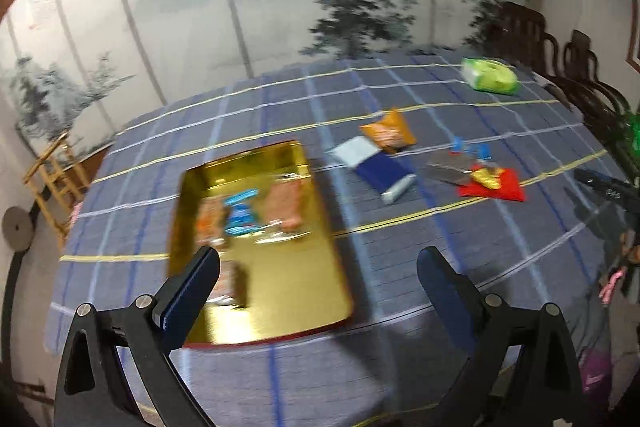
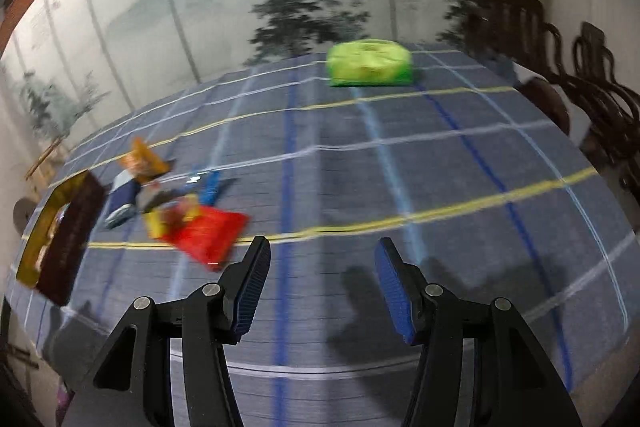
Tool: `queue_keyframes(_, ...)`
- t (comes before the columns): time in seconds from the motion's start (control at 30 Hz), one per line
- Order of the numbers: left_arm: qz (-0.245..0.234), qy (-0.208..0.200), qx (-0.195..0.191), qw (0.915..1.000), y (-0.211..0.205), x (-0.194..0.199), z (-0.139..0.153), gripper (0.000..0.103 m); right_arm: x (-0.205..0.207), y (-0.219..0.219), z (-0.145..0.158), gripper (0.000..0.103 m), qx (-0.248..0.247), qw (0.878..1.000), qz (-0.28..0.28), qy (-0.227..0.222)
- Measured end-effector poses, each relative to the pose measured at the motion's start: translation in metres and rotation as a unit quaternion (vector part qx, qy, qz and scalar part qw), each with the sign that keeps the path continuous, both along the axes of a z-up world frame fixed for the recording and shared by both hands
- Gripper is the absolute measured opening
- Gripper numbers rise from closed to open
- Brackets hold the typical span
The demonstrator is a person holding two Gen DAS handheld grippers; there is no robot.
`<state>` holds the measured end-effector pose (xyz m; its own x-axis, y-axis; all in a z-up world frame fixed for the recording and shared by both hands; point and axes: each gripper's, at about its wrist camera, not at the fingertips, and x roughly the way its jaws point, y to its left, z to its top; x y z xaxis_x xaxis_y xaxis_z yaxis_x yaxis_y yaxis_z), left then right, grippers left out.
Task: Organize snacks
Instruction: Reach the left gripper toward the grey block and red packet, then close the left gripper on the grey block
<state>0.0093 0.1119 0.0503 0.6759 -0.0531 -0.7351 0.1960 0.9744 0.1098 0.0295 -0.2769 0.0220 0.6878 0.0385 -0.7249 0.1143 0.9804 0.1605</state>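
The left gripper (image 1: 318, 263) hangs above the near part of the checked surface (image 1: 400, 247), tilted steeply downward, its jaws spread wide and holding nothing; one blue-padded finger overlaps the near corner of the gold tray (image 1: 280, 267), though the blur hides whether it touches. Inside the tray lie several snack packets (image 1: 256, 211), orange-pink and blue, smeared by motion. The right gripper (image 2: 322, 287) also points down over bare cloth, its jaws parted and empty, with the red packet (image 2: 212, 235) just beyond its left finger. Around that packet cluster a yellow wrapper (image 2: 160, 223), a dark blue packet (image 2: 124, 199) and an orange bag (image 2: 144, 163), all lying loose on the cloth beside the tray (image 2: 36, 251). A green pack (image 2: 370, 63) sits well apart at the far edge, near dark wooden chairs (image 2: 560, 67).
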Motion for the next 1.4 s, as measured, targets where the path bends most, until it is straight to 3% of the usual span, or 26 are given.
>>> queue_keyframes(0.1,-0.024,0.018,-0.006,0.9995,-0.025,0.012,-0.002,0.098,0.003,-0.013,-0.009,0.056,0.005,1.000,-0.001,0.006)
queue_keyframes(0.27,-0.047,0.094,-0.069,0.9920,-0.056,0.052,-0.013,0.098,0.005,-0.019,-0.013,0.057,0.008,1.000,0.019,0.000)
queue_keyframes(0.47,-0.008,0.207,-0.194,0.9590,-0.076,0.113,-0.041,0.098,0.017,-0.022,-0.021,0.060,0.038,0.999,0.034,-0.009)
queue_keyframes(0.6,0.052,0.270,-0.243,0.9301,-0.089,0.151,-0.067,0.091,0.021,-0.020,-0.032,0.060,0.054,0.998,0.043,-0.003)
queue_keyframes(0.67,0.078,0.283,-0.249,0.9230,-0.096,0.164,-0.077,0.074,0.021,-0.021,-0.031,0.060,0.059,0.997,0.050,-0.009)
queue_keyframes(0.73,0.100,0.299,-0.249,0.9158,-0.103,0.175,-0.086,0.074,0.020,-0.023,-0.030,0.062,0.066,0.996,0.052,-0.013)
queue_keyframes(0.8,0.117,0.304,-0.245,0.9129,-0.111,0.182,-0.092,0.074,0.021,-0.025,-0.032,0.062,0.081,0.995,0.057,-0.012)
queue_keyframes(1.0,0.156,0.298,-0.211,0.9179,-0.132,0.196,-0.101,0.073,0.017,-0.030,-0.031,0.063,0.108,0.992,0.067,-0.025)
queue_keyframes(1.07,0.170,0.298,-0.202,0.9176,-0.134,0.200,-0.106,0.063,0.016,-0.032,-0.031,0.064,0.115,0.991,0.069,-0.028)
queue_keyframes(1.17,0.193,0.312,-0.212,0.9056,-0.131,0.201,-0.117,0.054,0.014,-0.035,-0.030,0.066,0.129,0.988,0.071,-0.035)
queue_keyframes(1.3,0.214,0.298,-0.211,0.9060,-0.130,0.199,-0.113,0.047,0.015,-0.041,-0.031,0.068,0.146,0.986,0.067,-0.038)
queue_keyframes(1.33,0.213,0.298,-0.224,0.9034,-0.128,0.197,-0.114,0.038,0.015,-0.042,-0.031,0.068,0.149,0.986,0.066,-0.038)
queue_keyframes(1.4,0.209,0.293,-0.246,0.9001,-0.121,0.192,-0.114,0.033,0.016,-0.044,-0.032,0.068,0.154,0.985,0.062,-0.036)
